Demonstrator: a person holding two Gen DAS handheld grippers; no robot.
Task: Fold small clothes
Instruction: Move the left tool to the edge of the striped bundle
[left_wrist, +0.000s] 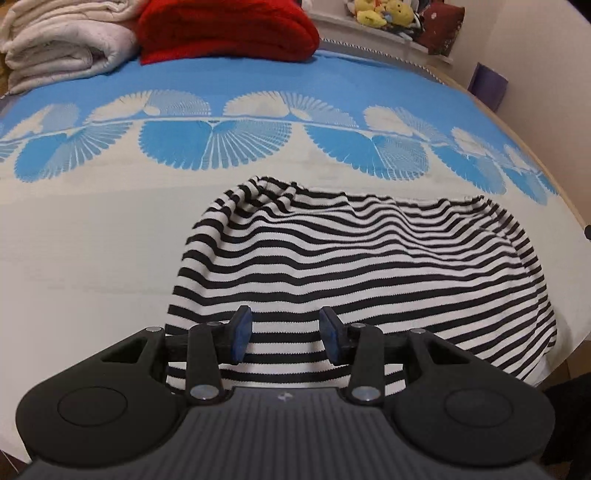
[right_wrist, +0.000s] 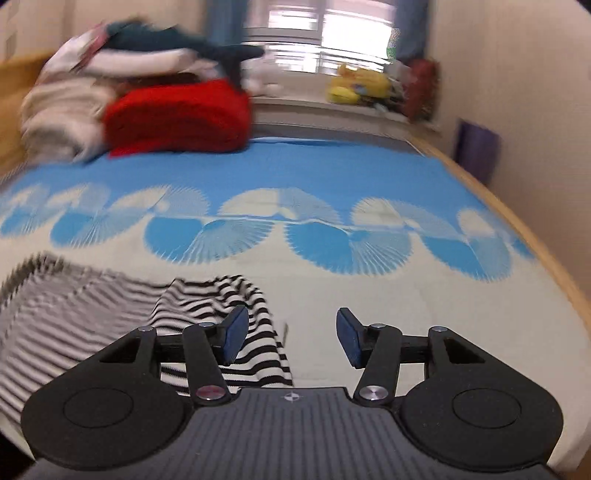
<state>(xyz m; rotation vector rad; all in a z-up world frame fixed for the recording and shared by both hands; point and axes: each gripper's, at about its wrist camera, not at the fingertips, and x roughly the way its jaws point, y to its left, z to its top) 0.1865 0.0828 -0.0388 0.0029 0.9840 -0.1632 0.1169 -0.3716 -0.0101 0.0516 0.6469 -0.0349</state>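
Note:
A black-and-white striped garment (left_wrist: 351, 266) lies rumpled on the bed, near its front right edge. My left gripper (left_wrist: 286, 339) is open and empty, its blue pads spread just above the garment's near hem. In the right wrist view the same garment (right_wrist: 110, 317) lies to the left, blurred by motion. My right gripper (right_wrist: 291, 338) is open and empty, over the garment's right edge and the bare bedspread beside it.
The bedspread (left_wrist: 92, 240) is white near me and blue with fan patterns farther back. A red folded blanket (left_wrist: 225, 29) and a pile of white bedding (left_wrist: 62, 40) sit at the head. Yellow plush toys (right_wrist: 358, 86) line the windowsill. The wooden bed edge (right_wrist: 517, 214) runs along the right.

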